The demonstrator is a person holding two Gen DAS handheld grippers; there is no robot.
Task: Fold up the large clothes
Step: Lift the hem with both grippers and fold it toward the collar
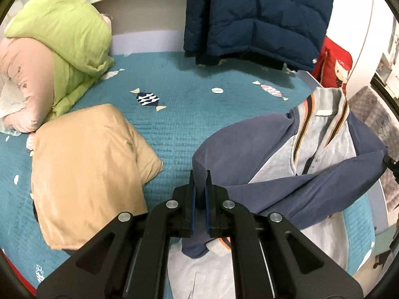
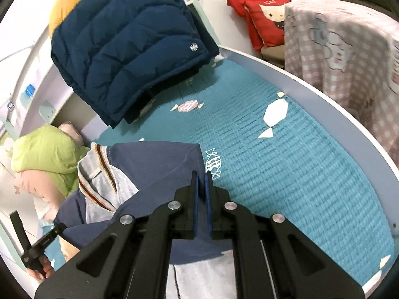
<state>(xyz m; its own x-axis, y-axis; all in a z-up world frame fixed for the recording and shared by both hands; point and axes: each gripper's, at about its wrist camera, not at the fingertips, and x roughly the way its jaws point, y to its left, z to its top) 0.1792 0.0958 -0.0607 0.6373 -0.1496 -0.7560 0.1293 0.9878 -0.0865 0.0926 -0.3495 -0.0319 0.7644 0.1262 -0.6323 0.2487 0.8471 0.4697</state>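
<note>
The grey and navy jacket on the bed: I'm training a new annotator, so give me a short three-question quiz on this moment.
1. True or false: both hand-held grippers are shut on the grey and navy jacket.
2. Which garment hangs over the far end of the teal bedspread? A) the dark blue puffer jacket B) a red raincoat C) a striped towel
3. Fill in: in the left wrist view, the folded ______-coloured item lies left of the left hand-held gripper.

Key: 1 true, the right hand-held gripper also pinches navy fabric; 2 A; 3 tan.
</note>
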